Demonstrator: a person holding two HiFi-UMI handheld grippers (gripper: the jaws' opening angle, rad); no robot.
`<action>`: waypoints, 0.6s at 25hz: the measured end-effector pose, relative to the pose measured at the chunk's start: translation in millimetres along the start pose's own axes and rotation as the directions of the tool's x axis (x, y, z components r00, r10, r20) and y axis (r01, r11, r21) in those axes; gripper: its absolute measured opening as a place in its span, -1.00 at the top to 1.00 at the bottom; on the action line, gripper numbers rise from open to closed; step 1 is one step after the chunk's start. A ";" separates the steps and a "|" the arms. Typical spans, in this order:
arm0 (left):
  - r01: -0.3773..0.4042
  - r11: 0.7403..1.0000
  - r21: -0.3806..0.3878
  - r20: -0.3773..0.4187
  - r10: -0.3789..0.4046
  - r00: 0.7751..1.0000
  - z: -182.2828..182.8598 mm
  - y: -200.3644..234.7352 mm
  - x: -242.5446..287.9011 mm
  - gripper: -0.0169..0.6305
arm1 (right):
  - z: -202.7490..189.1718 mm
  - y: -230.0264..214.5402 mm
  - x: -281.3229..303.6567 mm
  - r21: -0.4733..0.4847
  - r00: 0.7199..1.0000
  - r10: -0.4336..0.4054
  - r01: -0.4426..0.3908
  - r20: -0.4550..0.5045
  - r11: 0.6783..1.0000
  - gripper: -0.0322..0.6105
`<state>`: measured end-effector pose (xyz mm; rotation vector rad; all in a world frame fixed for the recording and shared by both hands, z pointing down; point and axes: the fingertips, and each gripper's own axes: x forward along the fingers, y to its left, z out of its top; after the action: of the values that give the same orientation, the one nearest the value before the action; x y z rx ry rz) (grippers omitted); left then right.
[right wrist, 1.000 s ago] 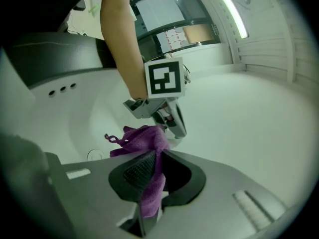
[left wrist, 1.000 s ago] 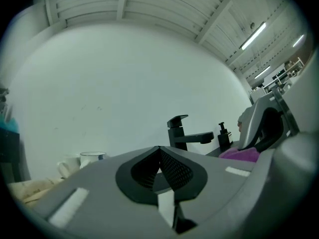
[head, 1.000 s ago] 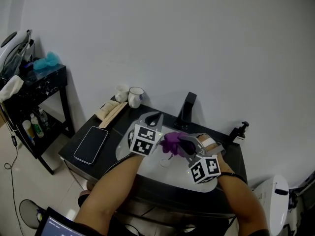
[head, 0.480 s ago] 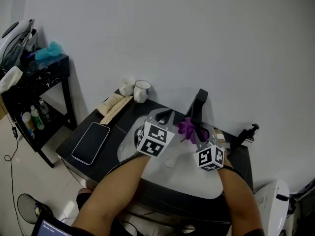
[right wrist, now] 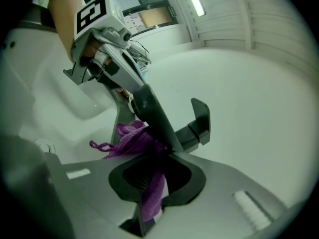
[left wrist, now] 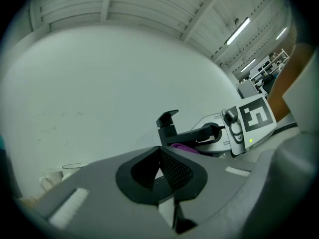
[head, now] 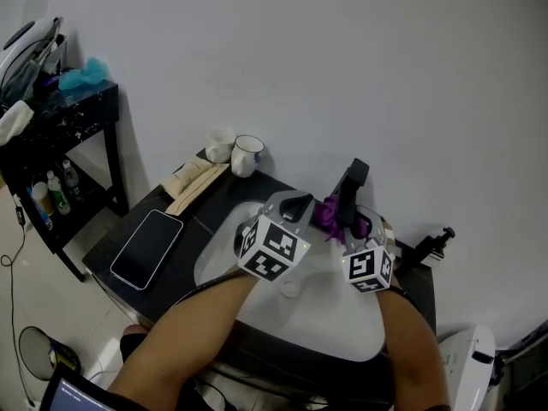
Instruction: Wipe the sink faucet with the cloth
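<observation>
Over the white sink (head: 325,315) set in the dark desk, the right tool (head: 341,227) is clamped on the purple cloth (head: 326,212), whose bunch lies against the near side of the black faucet (head: 349,188). The left tool (head: 288,207) hovers just beside it, jaws pressed together on nothing. By the look of it, wiping is only starting: cloth meets the faucet's base, while the top and far side seem yet to be covered. A second ago both tools and the cloth hung over the middle of the basin, well short of the faucet; they have since moved up to it.
</observation>
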<state>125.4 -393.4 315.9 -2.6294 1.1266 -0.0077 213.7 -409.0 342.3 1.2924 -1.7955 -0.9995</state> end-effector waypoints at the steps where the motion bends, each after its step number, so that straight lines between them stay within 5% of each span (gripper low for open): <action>1: 0.004 1.000 0.006 0.002 -0.004 1.000 0.5 -1.2 0.9 0.89 | -0.7 -1.0 2.4 0.013 1.000 0.003 -0.003 0.002 1.000 0.77; 5: 0.012 1.000 0.018 -0.006 -0.012 1.000 -0.7 -3.1 6.4 0.90 | -2.8 -4.8 5.3 0.031 1.000 0.011 -0.011 0.004 0.999 0.77; 11: -0.006 1.000 0.003 -0.020 0.006 1.000 -5.3 2.4 5.3 0.89 | -14.7 32.4 13.6 -0.025 0.984 0.155 -0.157 -0.082 0.987 0.77; 15: 0.005 1.000 0.017 -0.028 -0.004 1.000 -6.7 -1.8 4.5 0.89 | -17.4 39.7 13.1 0.016 0.977 0.178 -0.177 -0.114 0.984 0.77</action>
<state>129.0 -397.0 322.4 -2.6244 1.1242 -0.0550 208.7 -416.6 386.7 1.1462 -1.7911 -0.8060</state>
